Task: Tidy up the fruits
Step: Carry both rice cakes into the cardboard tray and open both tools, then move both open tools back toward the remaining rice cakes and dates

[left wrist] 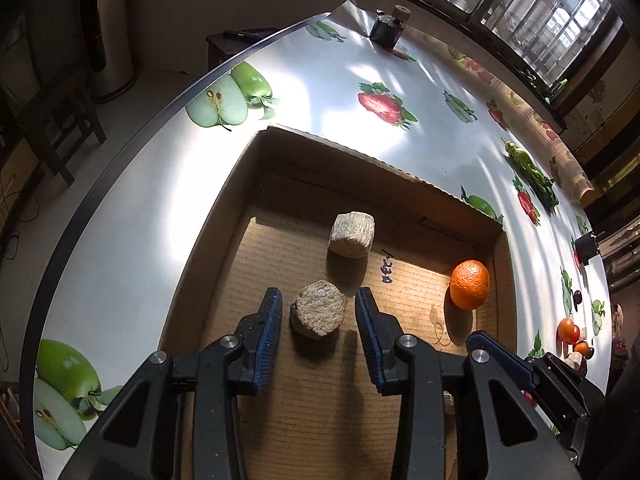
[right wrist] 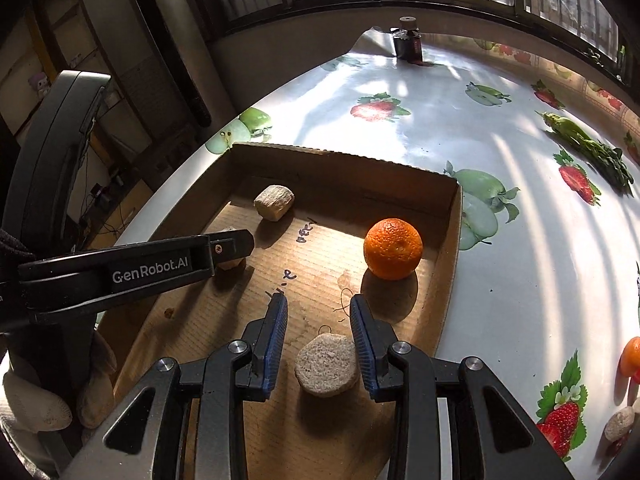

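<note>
A shallow cardboard box lies on the table. In it are an orange at the right, a pale ridged lump at the back, and two brown faceted lumps. My left gripper is open, its fingers on either side of one brown lump resting on the box floor. My right gripper is open, with the other brown lump lying between its fingers near the base. The left gripper's finger shows side-on in the right wrist view.
The table has a white cloth printed with apples and strawberries. More oranges and small fruits lie at its right. A green vegetable lies farther back. A dark jar stands at the far edge.
</note>
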{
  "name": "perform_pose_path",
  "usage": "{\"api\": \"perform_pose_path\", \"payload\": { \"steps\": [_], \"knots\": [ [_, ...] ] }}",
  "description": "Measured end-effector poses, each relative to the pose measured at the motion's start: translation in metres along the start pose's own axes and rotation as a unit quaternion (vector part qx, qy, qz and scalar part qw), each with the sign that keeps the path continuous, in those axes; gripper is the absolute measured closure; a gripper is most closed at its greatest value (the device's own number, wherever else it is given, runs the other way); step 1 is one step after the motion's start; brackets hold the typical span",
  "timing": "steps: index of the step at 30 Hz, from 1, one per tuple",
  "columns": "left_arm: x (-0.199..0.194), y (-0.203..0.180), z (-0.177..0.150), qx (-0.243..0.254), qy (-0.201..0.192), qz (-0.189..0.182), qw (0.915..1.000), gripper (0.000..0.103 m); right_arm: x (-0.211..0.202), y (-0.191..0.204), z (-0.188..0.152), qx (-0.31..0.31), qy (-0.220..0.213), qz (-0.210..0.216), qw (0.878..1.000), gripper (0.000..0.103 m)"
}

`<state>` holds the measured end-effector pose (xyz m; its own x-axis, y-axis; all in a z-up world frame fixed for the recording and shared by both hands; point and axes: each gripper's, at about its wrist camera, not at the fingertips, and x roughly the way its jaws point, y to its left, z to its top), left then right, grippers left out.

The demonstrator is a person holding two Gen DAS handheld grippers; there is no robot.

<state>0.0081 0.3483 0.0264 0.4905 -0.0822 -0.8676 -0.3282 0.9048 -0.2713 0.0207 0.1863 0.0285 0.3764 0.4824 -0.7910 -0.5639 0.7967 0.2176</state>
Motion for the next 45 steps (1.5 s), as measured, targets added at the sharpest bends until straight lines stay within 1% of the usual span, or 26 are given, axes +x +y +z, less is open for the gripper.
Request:
{"api": "perform_pose_path", "payload": {
  "steps": [1,3,5,10,12,16,19,21,24,26,32,45],
  "knots": [
    [-0.003,0.001,0.0,-0.002,-0.005,0.003,1.0,0.059,-0.003,0.0,0.001,0.001,-0.005,-0.001,1.0,0.068],
    [-0.013,0.0,-0.001,0.0,-0.018,0.012,0.9998,0.059,-0.013,0.0,0.001,0.001,-0.018,-0.002,1.0,0.068],
    [-0.027,-0.001,-0.003,0.0,-0.034,0.022,0.9992,0.055,-0.027,-0.002,0.0,0.004,-0.031,-0.002,1.0,0.067],
    [-0.078,-0.016,-0.025,0.01,-0.099,0.042,0.9941,0.036,-0.067,-0.02,-0.012,0.042,-0.06,0.008,0.997,0.067],
    [-0.096,-0.029,-0.039,0.025,-0.123,0.047,0.9909,0.032,-0.083,-0.026,-0.019,0.058,-0.074,0.011,0.995,0.067],
    [-0.124,-0.059,-0.071,0.059,-0.165,0.064,0.9824,0.027,-0.109,-0.036,-0.037,0.087,-0.094,0.006,0.992,0.062],
    [-0.138,-0.074,-0.095,0.062,-0.192,0.085,0.9757,0.026,-0.125,-0.046,-0.055,0.109,-0.103,0.002,0.989,0.061],
    [-0.144,-0.081,-0.109,0.061,-0.204,0.093,0.9726,0.026,-0.135,-0.054,-0.067,0.124,-0.11,0.003,0.986,0.061],
    [-0.148,-0.098,-0.122,0.085,-0.216,0.112,0.9663,0.026,-0.15,-0.064,-0.087,0.145,-0.124,-0.01,0.982,0.061],
    [-0.151,-0.107,-0.128,0.095,-0.222,0.117,0.9633,0.026,-0.159,-0.073,-0.099,0.162,-0.131,-0.012,0.978,0.061],
    [-0.155,-0.13,-0.138,0.119,-0.221,0.105,0.9623,0.026,-0.176,-0.093,-0.121,0.195,-0.138,-0.014,0.971,0.061],
    [-0.153,-0.161,-0.153,0.145,-0.213,0.096,0.9615,0.026,-0.194,-0.11,-0.137,0.209,-0.155,-0.016,0.966,0.061]
  ]
}}
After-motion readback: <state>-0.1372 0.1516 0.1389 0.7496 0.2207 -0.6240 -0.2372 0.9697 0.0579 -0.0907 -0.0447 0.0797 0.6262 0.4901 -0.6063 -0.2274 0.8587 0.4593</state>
